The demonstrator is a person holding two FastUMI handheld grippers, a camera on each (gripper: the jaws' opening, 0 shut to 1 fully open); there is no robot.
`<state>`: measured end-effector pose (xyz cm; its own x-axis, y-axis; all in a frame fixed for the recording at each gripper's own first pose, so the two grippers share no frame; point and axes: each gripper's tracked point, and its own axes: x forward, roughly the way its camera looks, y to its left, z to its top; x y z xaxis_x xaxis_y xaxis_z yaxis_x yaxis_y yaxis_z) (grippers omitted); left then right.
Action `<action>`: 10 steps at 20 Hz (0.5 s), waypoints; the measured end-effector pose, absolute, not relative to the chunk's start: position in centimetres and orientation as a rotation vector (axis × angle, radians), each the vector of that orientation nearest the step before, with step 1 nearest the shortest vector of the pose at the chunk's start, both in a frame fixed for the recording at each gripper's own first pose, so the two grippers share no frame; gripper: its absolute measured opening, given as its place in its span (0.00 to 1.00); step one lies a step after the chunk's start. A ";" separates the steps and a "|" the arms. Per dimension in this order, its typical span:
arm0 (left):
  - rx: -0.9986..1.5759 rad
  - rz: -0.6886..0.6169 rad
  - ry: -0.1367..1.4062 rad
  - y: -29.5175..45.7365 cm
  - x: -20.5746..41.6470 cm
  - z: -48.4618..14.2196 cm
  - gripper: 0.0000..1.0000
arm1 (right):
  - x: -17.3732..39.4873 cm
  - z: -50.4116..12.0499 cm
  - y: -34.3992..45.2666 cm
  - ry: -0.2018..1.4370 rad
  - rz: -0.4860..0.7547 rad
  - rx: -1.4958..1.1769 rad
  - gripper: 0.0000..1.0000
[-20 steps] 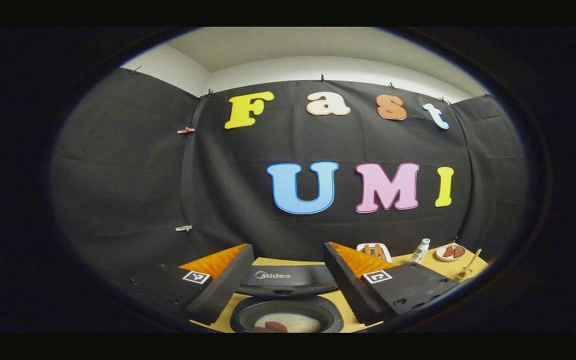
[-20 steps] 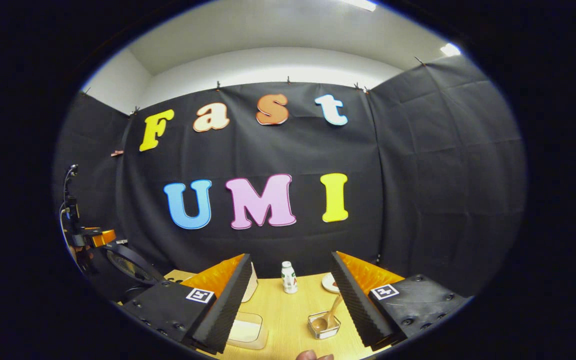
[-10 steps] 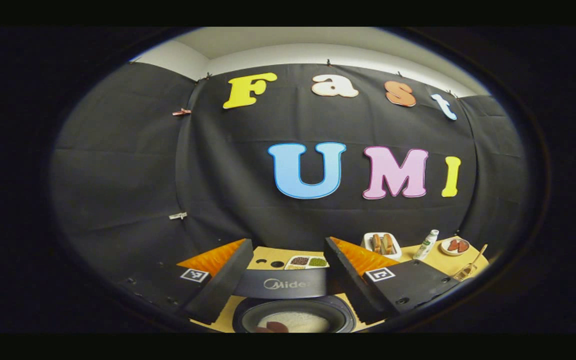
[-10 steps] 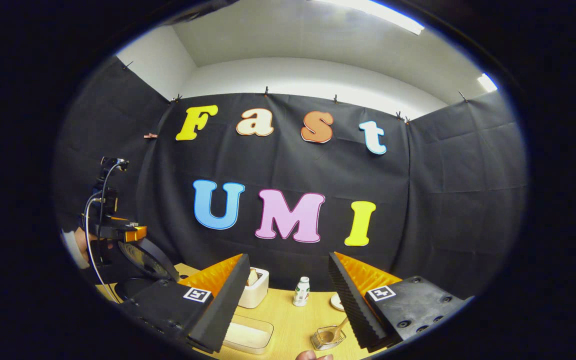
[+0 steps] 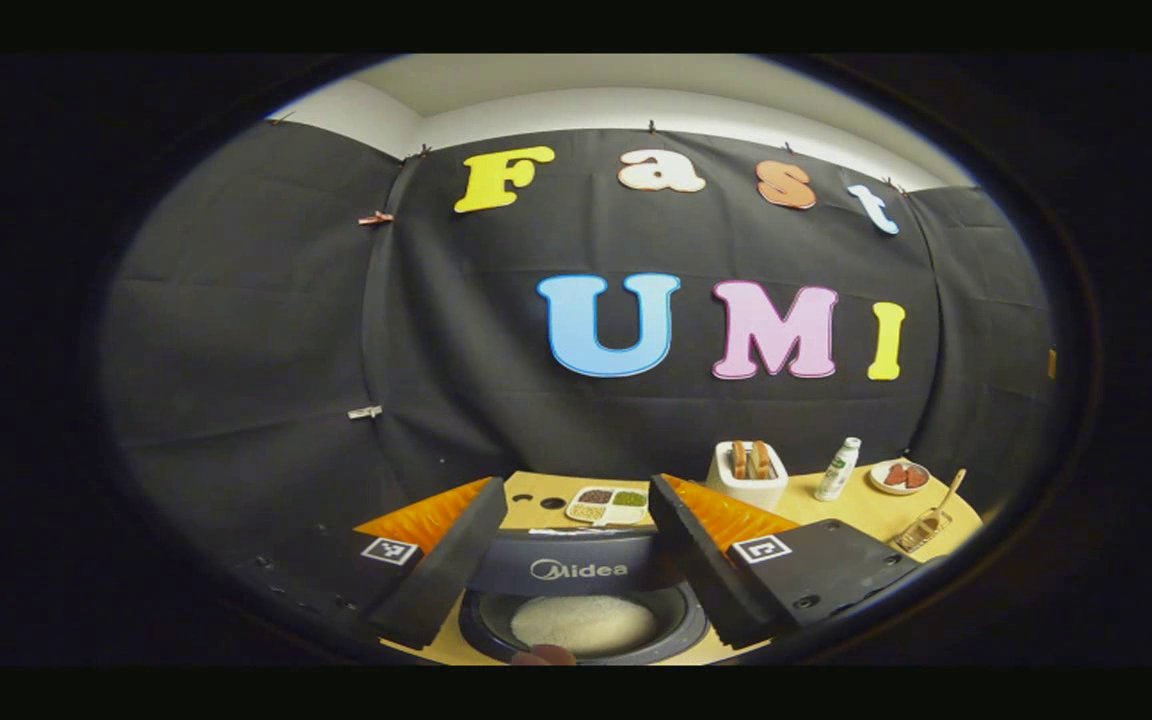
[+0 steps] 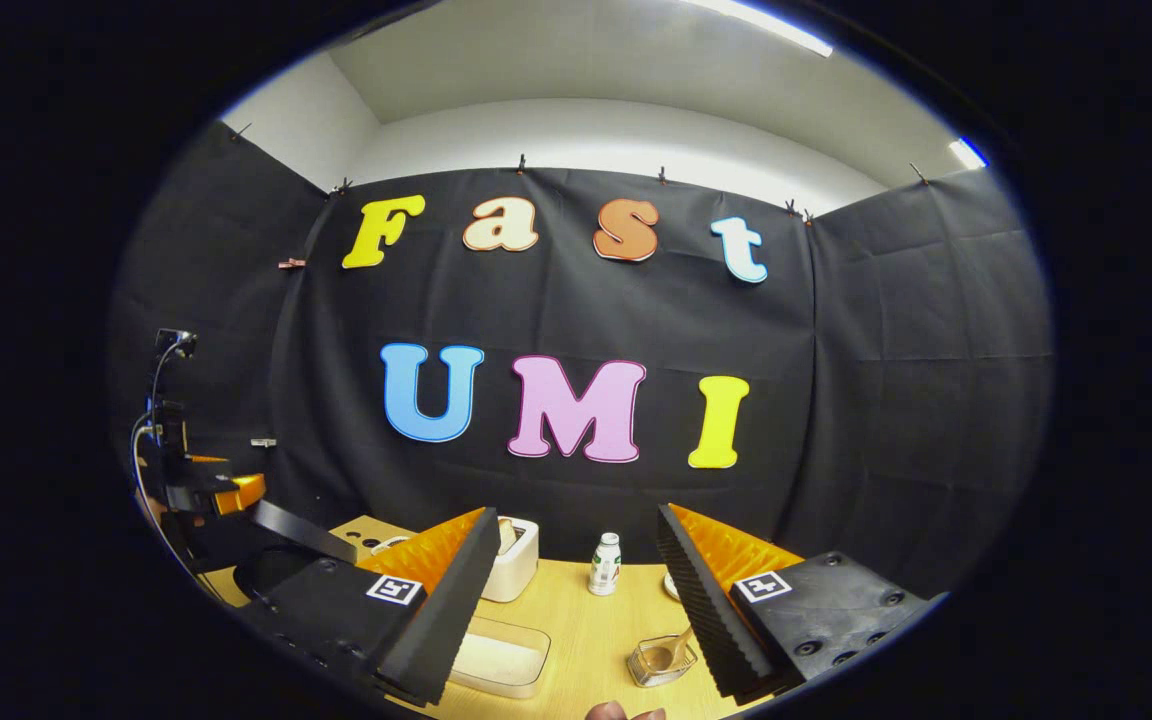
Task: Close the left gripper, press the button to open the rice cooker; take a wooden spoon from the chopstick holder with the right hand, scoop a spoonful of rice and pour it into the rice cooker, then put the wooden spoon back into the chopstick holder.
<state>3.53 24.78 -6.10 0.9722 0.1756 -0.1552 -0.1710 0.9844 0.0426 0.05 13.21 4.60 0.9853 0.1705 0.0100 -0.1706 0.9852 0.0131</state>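
The black rice cooker (image 5: 586,640) sits low between the fingers of my left gripper (image 5: 576,492), which is open and holds nothing. White rice (image 5: 581,622) lies in its pot, and its lid (image 5: 576,570) leans over the back of the pot. In the right gripper view the lid (image 6: 301,530) is tilted low, with the left gripper (image 6: 206,490) just above it. The wooden spoon (image 6: 674,645) stands in a small clear holder (image 6: 658,662) beside the fingers of my open, empty right gripper (image 6: 576,515). The spoon (image 5: 941,500) also appears at the far right of the table.
On the wooden table (image 6: 586,620) stand a clear box of rice (image 6: 498,655), a white toaster (image 6: 518,558), a small bottle (image 6: 604,563) and a plate (image 5: 899,476). A divided tray of grains (image 5: 608,503) lies behind the cooker. Black cloth walls close the booth.
The cooker lid has swung down from upright to a low tilt over the pot, with the left gripper following it down. The right gripper stays open and has shifted little.
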 end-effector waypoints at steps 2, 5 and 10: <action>0.031 0.181 0.174 24.5 2.4 -7.3 0.99 | 0.0 4.3 13.1 -0.001 0.177 0.022 0.97; 0.035 0.188 0.200 24.0 1.3 -9.3 0.99 | -0.5 3.9 13.0 0.012 0.187 0.017 0.97; 0.015 0.176 0.329 23.4 -0.6 -15.5 1.00 | -1.1 3.8 12.5 0.022 0.193 0.021 0.97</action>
<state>-0.61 23.37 -15.51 0.9313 0.1742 -0.3199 -0.1694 0.9846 0.0430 -1.13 12.49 3.79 0.9813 0.1915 -0.0198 -0.1911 0.9813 0.0228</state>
